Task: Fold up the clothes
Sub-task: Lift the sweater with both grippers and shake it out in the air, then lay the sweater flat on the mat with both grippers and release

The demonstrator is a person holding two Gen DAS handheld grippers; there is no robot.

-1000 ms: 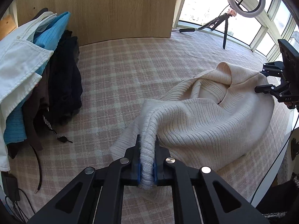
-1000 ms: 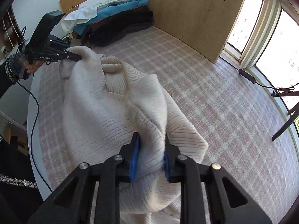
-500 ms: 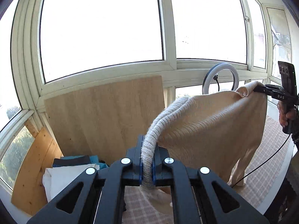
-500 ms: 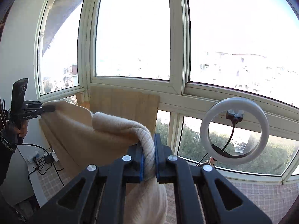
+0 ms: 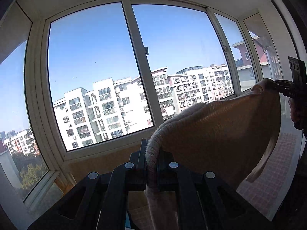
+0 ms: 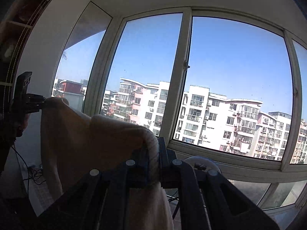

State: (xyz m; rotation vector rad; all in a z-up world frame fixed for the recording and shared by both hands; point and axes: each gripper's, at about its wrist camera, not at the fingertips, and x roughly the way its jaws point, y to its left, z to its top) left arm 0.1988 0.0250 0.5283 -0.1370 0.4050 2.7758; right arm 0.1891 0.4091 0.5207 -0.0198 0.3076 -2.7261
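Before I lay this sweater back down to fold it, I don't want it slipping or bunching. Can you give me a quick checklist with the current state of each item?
1. Left gripper shut on the sweater: ok.
2. Right gripper shut on the sweater: ok.
3. Both grips level: ok, roughly.
4. Fabric taut between the grips: not ok, the top edge sags.
5. Sleeve hanging free: ok.
6. Landing spot below: cannot tell, both cameras face the window.
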